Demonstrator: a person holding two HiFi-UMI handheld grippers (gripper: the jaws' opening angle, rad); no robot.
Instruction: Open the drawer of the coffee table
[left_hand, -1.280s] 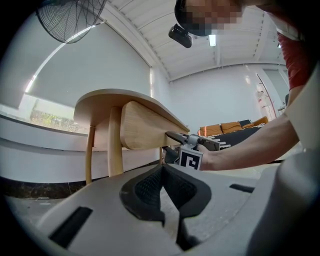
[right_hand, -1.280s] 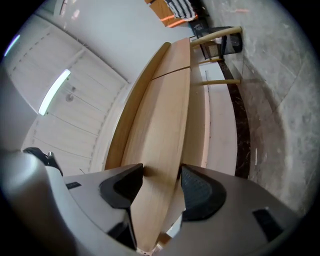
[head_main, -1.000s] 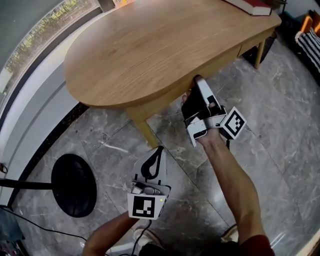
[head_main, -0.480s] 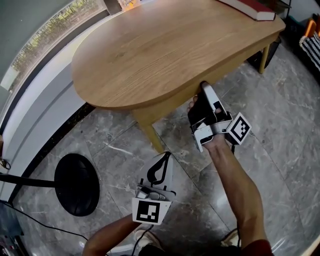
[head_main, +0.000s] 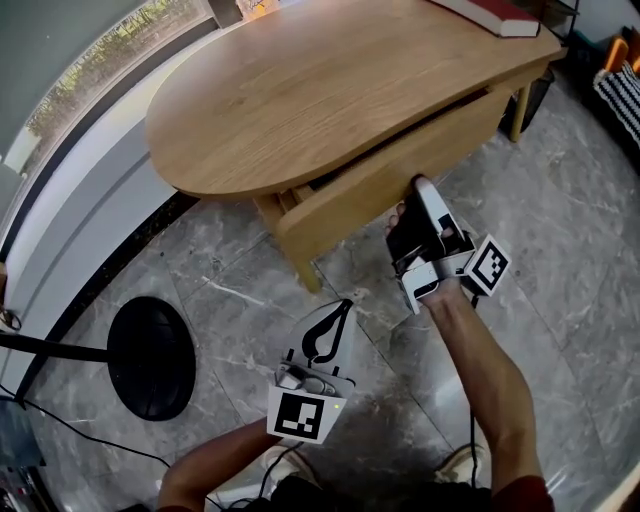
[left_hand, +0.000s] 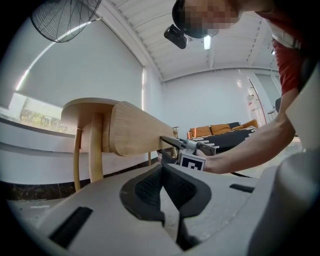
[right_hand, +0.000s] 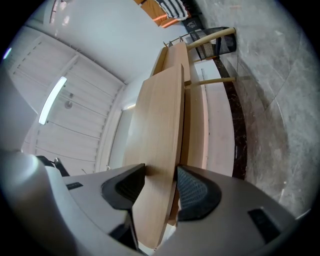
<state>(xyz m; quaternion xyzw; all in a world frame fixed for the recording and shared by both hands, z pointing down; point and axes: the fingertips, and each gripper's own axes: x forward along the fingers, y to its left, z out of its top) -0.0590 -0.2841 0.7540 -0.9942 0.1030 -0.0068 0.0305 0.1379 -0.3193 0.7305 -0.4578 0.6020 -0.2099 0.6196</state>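
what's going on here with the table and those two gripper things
A person is opening the drawer of a wooden coffee table with hand-held grippers. The right gripper has the drawer's front panel between its jaws, which are closing on it, and the drawer stands partly out of the table. The left gripper hangs low over the floor, jaws together and empty, taking no part.

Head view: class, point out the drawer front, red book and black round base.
drawer front (head_main: 380, 178), head view, middle of its wooden face
red book (head_main: 503, 12), head view, its cover
black round base (head_main: 150, 355), head view, its centre
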